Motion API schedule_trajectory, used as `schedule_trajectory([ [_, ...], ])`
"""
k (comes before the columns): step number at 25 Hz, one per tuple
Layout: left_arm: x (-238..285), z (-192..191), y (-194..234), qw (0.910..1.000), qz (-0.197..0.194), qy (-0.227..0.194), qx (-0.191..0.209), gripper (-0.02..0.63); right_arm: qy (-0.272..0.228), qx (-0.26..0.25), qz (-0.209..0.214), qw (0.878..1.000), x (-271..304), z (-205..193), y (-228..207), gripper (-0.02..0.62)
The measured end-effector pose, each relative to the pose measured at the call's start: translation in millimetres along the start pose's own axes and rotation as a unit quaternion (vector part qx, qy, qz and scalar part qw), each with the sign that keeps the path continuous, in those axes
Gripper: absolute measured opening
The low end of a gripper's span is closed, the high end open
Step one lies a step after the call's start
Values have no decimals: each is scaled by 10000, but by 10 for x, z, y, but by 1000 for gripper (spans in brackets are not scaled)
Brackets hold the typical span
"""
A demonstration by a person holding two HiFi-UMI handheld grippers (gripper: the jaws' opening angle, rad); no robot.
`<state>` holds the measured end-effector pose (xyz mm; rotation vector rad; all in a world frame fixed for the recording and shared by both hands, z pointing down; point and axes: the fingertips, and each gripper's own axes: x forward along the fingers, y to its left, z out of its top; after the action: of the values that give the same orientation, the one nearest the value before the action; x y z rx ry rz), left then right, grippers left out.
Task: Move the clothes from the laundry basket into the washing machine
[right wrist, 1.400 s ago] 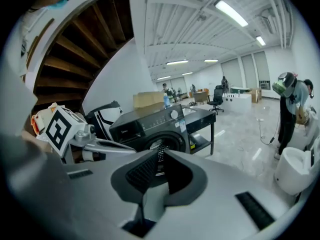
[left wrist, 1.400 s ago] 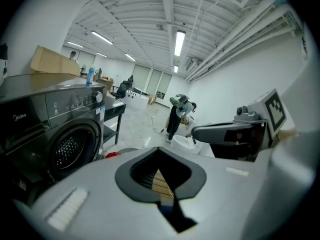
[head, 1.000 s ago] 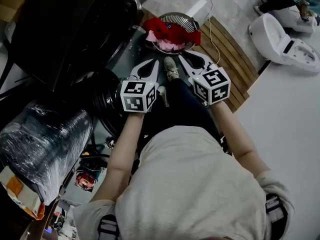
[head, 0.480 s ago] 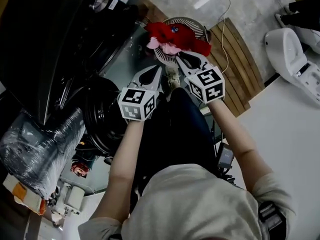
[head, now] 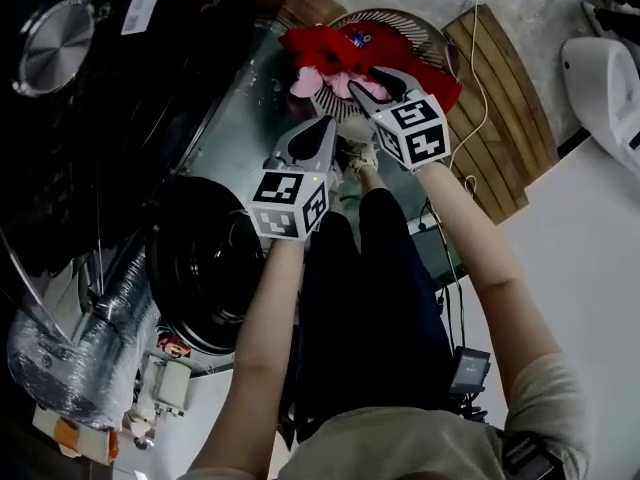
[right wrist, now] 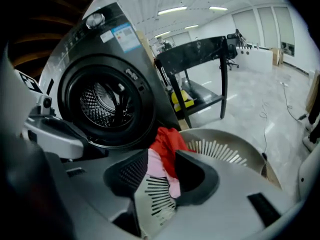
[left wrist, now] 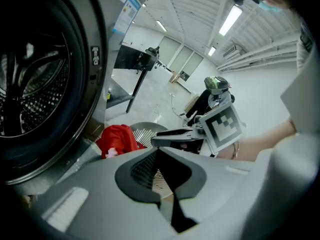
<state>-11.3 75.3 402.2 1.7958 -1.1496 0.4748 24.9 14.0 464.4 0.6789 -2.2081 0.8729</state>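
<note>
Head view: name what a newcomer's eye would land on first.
The red garment heaped in the pale laundry basket at top stands out most. The right gripper, jaws just opening and gripping nothing, hangs over it. The black washing machine fills the left.

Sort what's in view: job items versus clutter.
Job:
- laundry basket
- red garment
- pink garment
- washing machine, door open

Clutter:
- black table
- wooden platform
- plastic-wrapped bundle
- white device
</note>
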Motion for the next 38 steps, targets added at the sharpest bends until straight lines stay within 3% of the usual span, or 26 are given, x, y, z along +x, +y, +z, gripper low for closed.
schedule_trajectory([
  [3,240,-147,209,10000,-13,48,34,9,59,62,-84,9999,495,-161,-196,149],
  [10,434,-348,670,9987,462,171,116,9,148,337,139,9992,1251,-219,-565,166],
  [11,448,-346,693,9986,469,177,153,9,231,264,220,9991,1309,-217,-556,154],
  [12,454,-335,706,9986,467,175,186,9,315,154,310,9989,1333,-209,-523,51],
  [16,435,-242,699,9989,406,83,207,76,228,88,701,9972,1040,-117,-252,29],
  [19,492,-222,680,9988,388,88,278,243,-143,342,1095,9933,620,-114,-27,28],
  [23,644,-218,611,9952,319,299,879,318,-610,594,1448,9858,76,-28,132,28],
  [26,692,-231,386,9896,-95,407,1378,348,-870,739,1653,9796,-345,69,274,28],
  [29,695,-214,57,9734,-620,401,2170,380,-1017,587,1802,9766,-718,196,433,28],
  [33,645,-52,-357,9488,-1054,-92,2976,380,-1213,278,2247,9664,-1096,380,751,28],
  [35,589,77,-500,9474,-1202,-385,2940,373,-1358,186,2372,9617,-1222,456,861,28],
  [36,554,120,-525,9514,-1209,-458,2797,296,-1446,182,2332,9615,-1262,479,864,28],
  [37,516,147,-514,9570,-1146,-490,2621,126,-1522,180,2242,9624,-1283,484,841,28],
  [38,473,153,-478,9623,-1032,-488,2469,90,-1566,167,2152,9638,-1289,469,813,28],
])
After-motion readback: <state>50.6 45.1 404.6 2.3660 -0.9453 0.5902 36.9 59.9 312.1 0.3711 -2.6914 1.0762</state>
